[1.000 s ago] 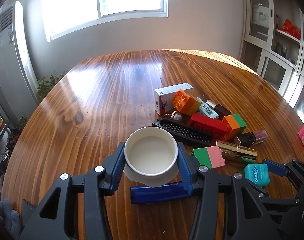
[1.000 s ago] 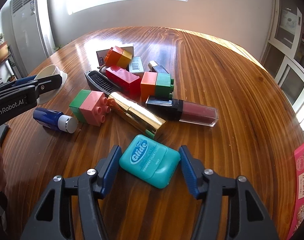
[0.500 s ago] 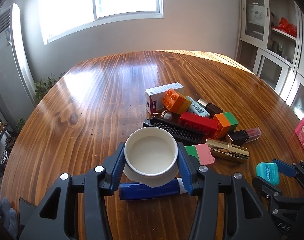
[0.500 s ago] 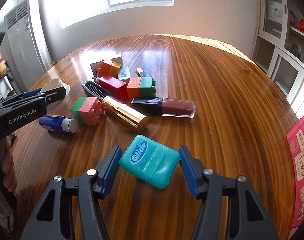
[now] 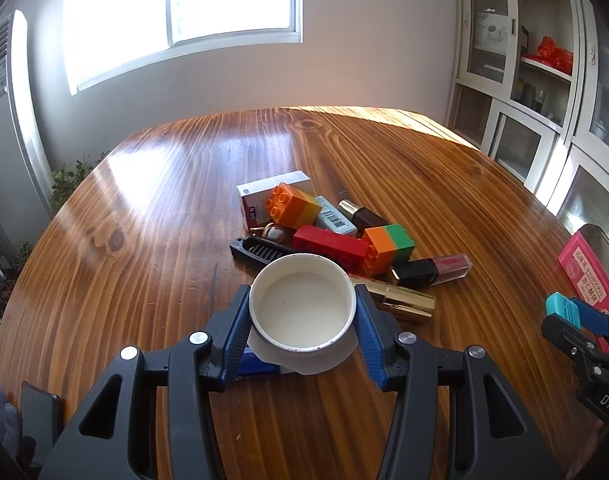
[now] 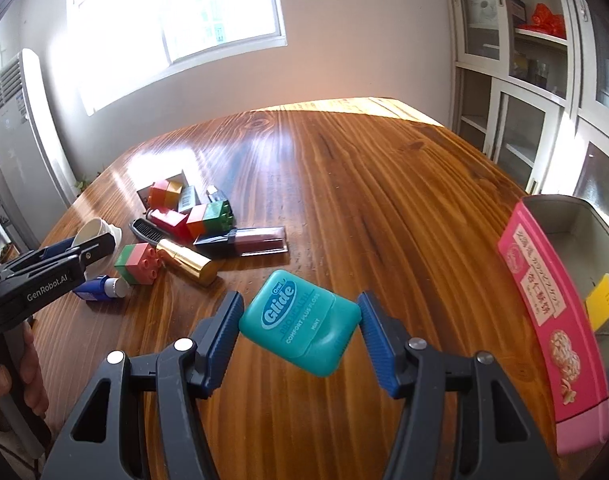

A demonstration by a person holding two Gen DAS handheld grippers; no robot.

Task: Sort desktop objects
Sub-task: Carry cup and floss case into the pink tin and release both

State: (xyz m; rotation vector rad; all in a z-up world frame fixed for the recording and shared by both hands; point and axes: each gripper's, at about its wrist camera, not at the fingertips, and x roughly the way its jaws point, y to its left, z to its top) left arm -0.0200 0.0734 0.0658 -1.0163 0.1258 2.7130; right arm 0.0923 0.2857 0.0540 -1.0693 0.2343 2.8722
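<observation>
— Beyond the heap of blocks (image 5: 329,242), how much bare desk (image 5: 176,184) is free?

— Plenty: the far half and the whole left side are bare wood up to the rounded edge. On the right, a pink box (image 6: 552,312) lies open at the desk's rim, just beside the right gripper (image 6: 300,326).

— What does the right wrist view give that the left one doesn't?

— The box's inside, with a yellow thing (image 6: 604,300) in it, and a blue bottle (image 6: 100,289) lying on the desk beside the green-and-pink block (image 6: 138,263). In the left wrist view the bottle is mostly hidden under the cup, and the box shows only as a pink strip.

— And the fingers?

— The left gripper (image 5: 302,320) has its fingers pressed on both sides of a white cup (image 5: 302,308), held upright, mouth open to the camera. The right fingers clamp a teal floss case (image 6: 300,322) by two corners, tilted, above the wood. In the left view that case shows small at the far right.
</observation>
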